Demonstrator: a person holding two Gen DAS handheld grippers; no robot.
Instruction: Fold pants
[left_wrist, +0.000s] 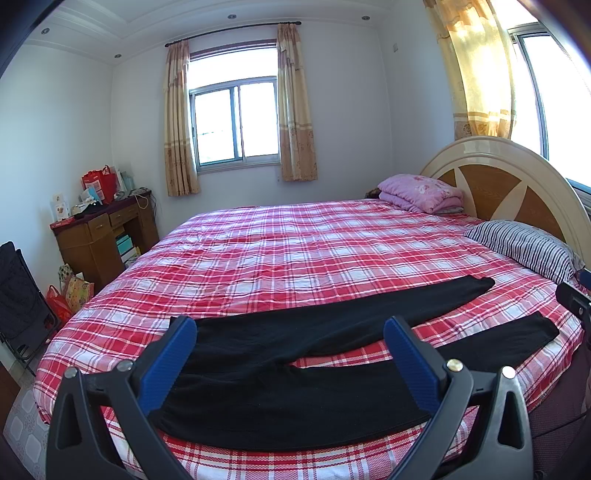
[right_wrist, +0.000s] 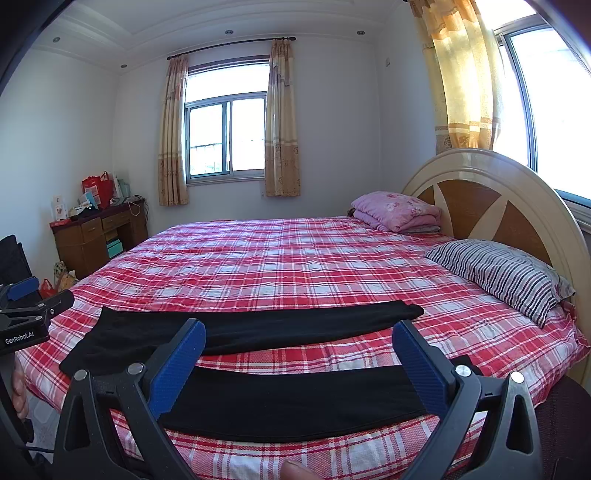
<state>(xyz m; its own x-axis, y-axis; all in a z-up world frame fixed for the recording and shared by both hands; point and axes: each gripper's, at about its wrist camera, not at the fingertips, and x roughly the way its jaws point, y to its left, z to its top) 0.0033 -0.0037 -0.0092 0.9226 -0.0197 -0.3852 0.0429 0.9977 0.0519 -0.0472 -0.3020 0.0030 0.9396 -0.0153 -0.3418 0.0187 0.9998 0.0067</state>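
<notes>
Black pants (left_wrist: 295, 391) lie flat on the near edge of a bed with a red plaid cover (left_wrist: 295, 251). The waist is at the left and the two legs spread apart toward the right. My left gripper (left_wrist: 290, 350) is open and empty, held above the waist and crotch part. My right gripper (right_wrist: 299, 354) is open and empty, held above the near leg (right_wrist: 295, 402); the far leg (right_wrist: 277, 326) lies behind it. The left gripper also shows at the left edge of the right wrist view (right_wrist: 26, 314).
A striped pillow (right_wrist: 502, 277) and a folded pink quilt (right_wrist: 399, 212) lie by the round headboard (right_wrist: 491, 199) at the right. A wooden desk (left_wrist: 99, 236) with bags stands at the far left. A dark chair (left_wrist: 22, 302) stands at the left.
</notes>
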